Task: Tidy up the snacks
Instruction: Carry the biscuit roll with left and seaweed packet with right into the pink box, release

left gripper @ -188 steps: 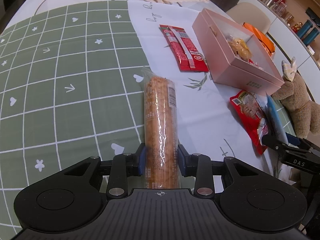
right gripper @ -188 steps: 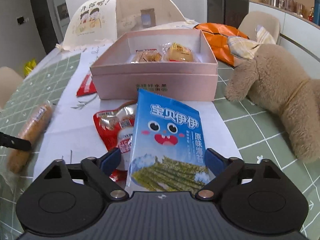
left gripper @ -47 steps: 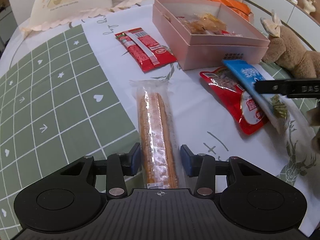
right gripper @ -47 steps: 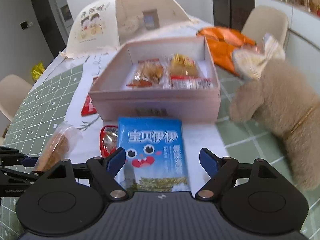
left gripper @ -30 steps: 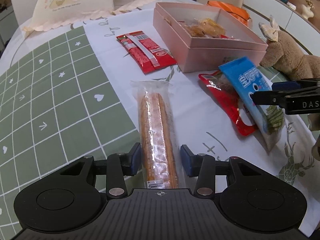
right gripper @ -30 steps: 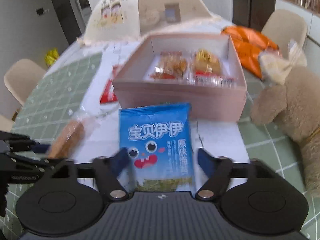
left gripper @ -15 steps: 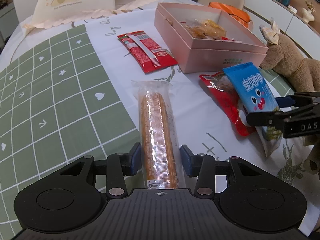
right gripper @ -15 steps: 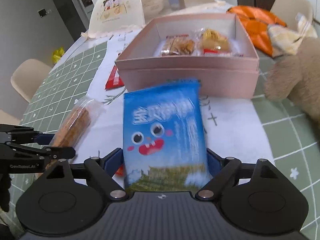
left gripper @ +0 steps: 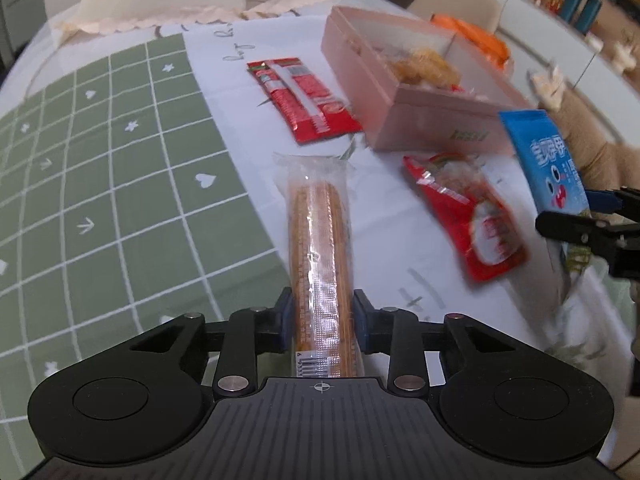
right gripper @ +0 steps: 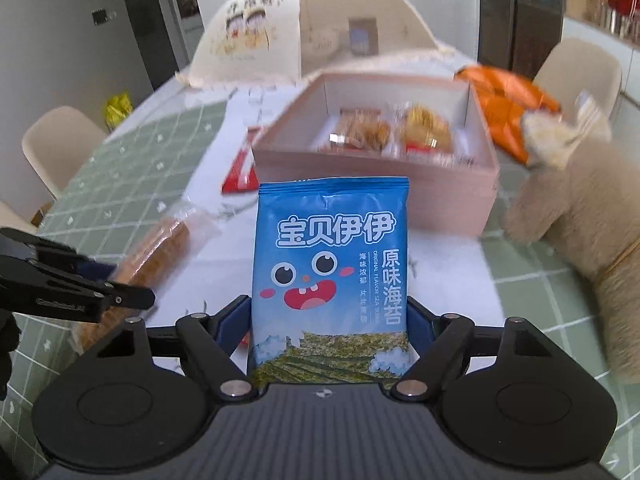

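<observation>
A long orange biscuit roll (left gripper: 318, 232) in clear wrap lies on the white cloth. My left gripper (left gripper: 323, 316) is closing on its near end, and both pads touch the wrap. My right gripper (right gripper: 330, 320) holds a blue seaweed pack (right gripper: 332, 256) upright above the table, its jaws closing slightly on the pack's sides. Beyond it stands the open pink box (right gripper: 360, 188) with a few wrapped pastries inside. In the left wrist view the blue pack (left gripper: 548, 160) hangs at the right, in front of the box (left gripper: 404, 120).
A flat red packet (left gripper: 304, 96) lies left of the box, and a red pouch (left gripper: 476, 220) lies in front of it. A plush toy (right gripper: 580, 208) sits at the right, with an orange bag (right gripper: 508, 108) behind. A mesh food cover (right gripper: 304, 28) stands at the back.
My left jaws have come together onto the biscuit roll. My right gripper has carried the blue pack a little higher and tilted it more upright.
</observation>
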A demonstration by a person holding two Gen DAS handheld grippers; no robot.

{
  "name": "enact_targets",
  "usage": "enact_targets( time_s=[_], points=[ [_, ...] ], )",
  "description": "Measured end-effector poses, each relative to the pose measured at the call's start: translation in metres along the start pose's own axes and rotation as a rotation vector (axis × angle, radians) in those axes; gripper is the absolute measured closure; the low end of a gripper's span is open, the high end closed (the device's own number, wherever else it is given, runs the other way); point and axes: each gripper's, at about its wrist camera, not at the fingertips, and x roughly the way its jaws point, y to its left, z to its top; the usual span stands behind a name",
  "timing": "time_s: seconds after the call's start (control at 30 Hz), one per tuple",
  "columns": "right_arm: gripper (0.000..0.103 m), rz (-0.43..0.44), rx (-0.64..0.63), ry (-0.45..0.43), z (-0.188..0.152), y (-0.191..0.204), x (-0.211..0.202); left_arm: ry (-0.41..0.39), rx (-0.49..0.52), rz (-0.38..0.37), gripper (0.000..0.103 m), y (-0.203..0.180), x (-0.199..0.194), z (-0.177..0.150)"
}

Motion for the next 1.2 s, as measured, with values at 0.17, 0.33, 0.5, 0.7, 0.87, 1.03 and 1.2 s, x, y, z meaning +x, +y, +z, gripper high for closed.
enact_targets(
  time_s=[0.17, 0.33, 0.5, 0.7, 0.87, 1.03, 1.2],
  points=[
    [0.024, -0.055, 0.044, -0.173, 0.035, -0.019, -0.046, -0.125, -0.028, -0.137, 0.071, -0.003, -0.036, 0.038],
    [0.023, -0.076, 0.073, -0.38, 0.109, -0.042, -0.099, -0.357, 0.036, -0.271, 0.071, -0.028, -0.1, 0.143],
    [0.019, -0.045, 0.092, -0.381, 0.194, -0.056, -0.085, -0.266, -0.029, -0.416, 0.068, -0.038, -0.074, 0.241],
    [0.015, -0.034, 0.155, -0.107, 0.212, -0.075, 0.018, -0.196, -0.236, -0.32, 0.068, 0.028, 0.009, 0.242],
    [0.015, -0.083, 0.169, -0.111, 0.176, -0.083, 0.039, -0.119, -0.239, -0.175, 0.068, 0.066, 0.071, 0.237],
    [0.015, -0.113, 0.08, -0.085, 0.127, -0.053, 0.04, -0.062, -0.092, -0.066, 0.068, 0.062, 0.119, 0.242],
    [0.015, -0.082, 0.001, 0.036, 0.075, -0.017, 0.054, -0.029, 0.047, -0.042, 0.071, 0.05, 0.137, 0.229]
  ],
)
